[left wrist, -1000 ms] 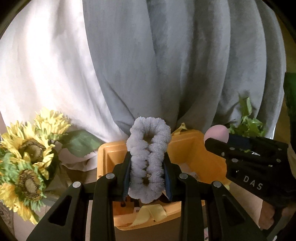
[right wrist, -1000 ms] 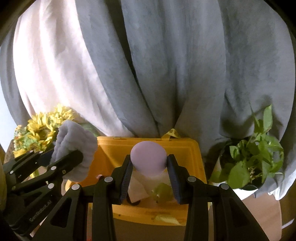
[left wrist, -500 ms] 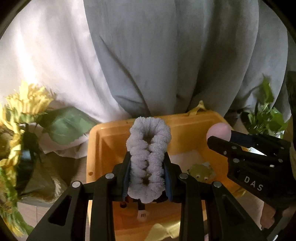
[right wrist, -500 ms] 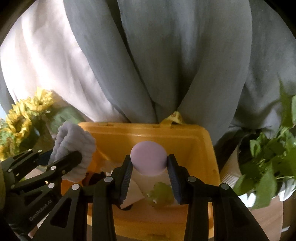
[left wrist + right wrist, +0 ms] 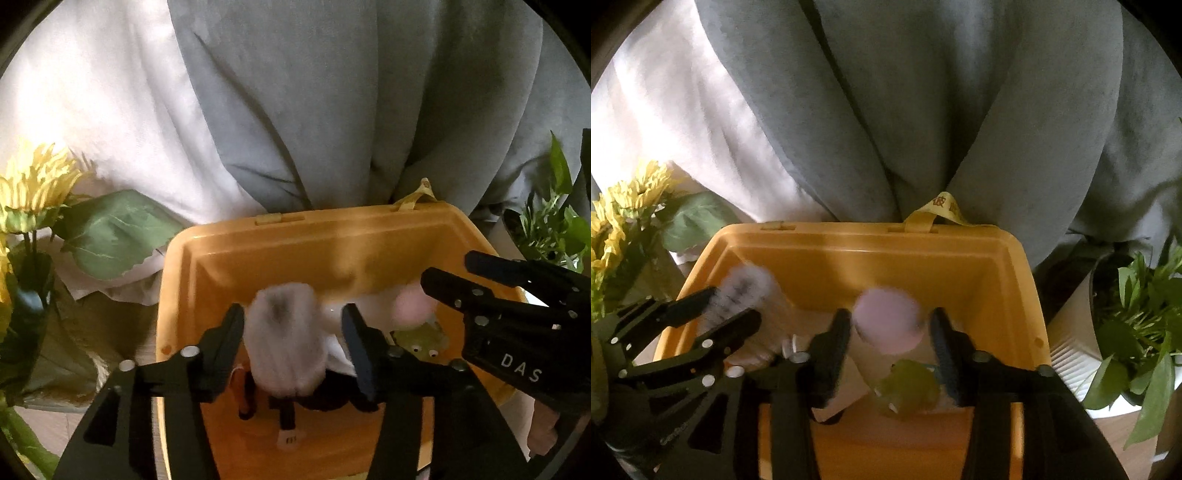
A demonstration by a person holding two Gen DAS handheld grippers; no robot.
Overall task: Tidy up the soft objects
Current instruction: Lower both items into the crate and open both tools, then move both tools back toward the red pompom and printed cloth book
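A yellow plastic bin [image 5: 280, 236] [image 5: 871, 236] stands in front of me. My left gripper [image 5: 293, 328] is open over it, and the fluffy lavender scrunchie [image 5: 284, 339] is blurred between the spread fingers, no longer pinched; it also shows in the right wrist view [image 5: 746, 291]. My right gripper [image 5: 888, 332] is open over the bin too, with the pink puff [image 5: 886, 321] blurred and loose between its fingers. The puff shows in the left wrist view [image 5: 412, 306]. A green frog toy [image 5: 424, 341] [image 5: 908, 387] lies in the bin.
Sunflowers [image 5: 29, 188] [image 5: 624, 206] stand left of the bin. A potted green plant [image 5: 1137, 332] [image 5: 554, 221] stands to its right. Grey and white curtains [image 5: 295, 110] hang behind. White cloth and dark small items lie in the bin.
Both grippers moved forward and down over the bin and opened. The scrunchie and the pink puff are released and blurred in motion between the fingers.
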